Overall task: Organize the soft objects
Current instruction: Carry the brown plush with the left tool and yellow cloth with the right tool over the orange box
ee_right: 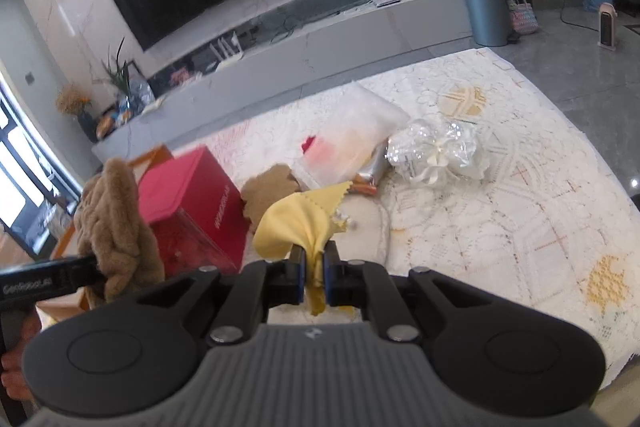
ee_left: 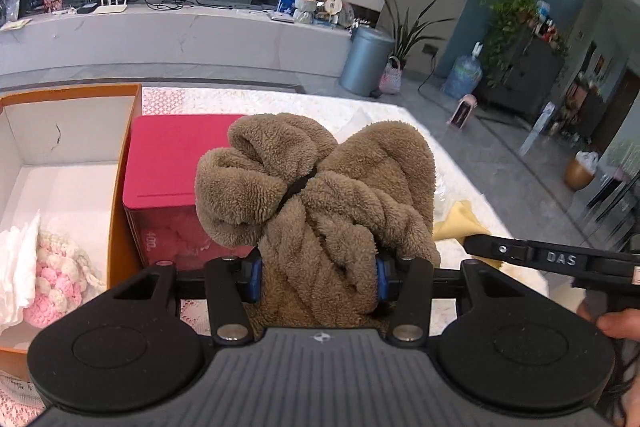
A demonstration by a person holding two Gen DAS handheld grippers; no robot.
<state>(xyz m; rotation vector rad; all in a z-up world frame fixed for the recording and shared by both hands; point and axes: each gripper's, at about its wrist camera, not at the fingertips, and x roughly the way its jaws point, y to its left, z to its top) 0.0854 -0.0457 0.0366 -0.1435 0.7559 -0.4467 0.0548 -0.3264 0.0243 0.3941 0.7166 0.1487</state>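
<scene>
Fingers (ee_left: 256,275) of left gripper clamp brown fleece (ee_left: 320,195); right's pinch yellow cloth (ee_right: 296,223).

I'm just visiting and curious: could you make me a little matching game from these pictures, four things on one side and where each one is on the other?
Things:
1. fluffy brown fleece bundle
2. thin yellow cloth
3. pink and white crocheted piece
4. shiny clear cellophane packet

Places:
A. lying on the white lace cover, apart from both grippers
B. clamped in the left gripper
C. inside the orange-edged box
D. pinched in the right gripper

Pairs: 1-B, 2-D, 3-C, 4-A
</scene>
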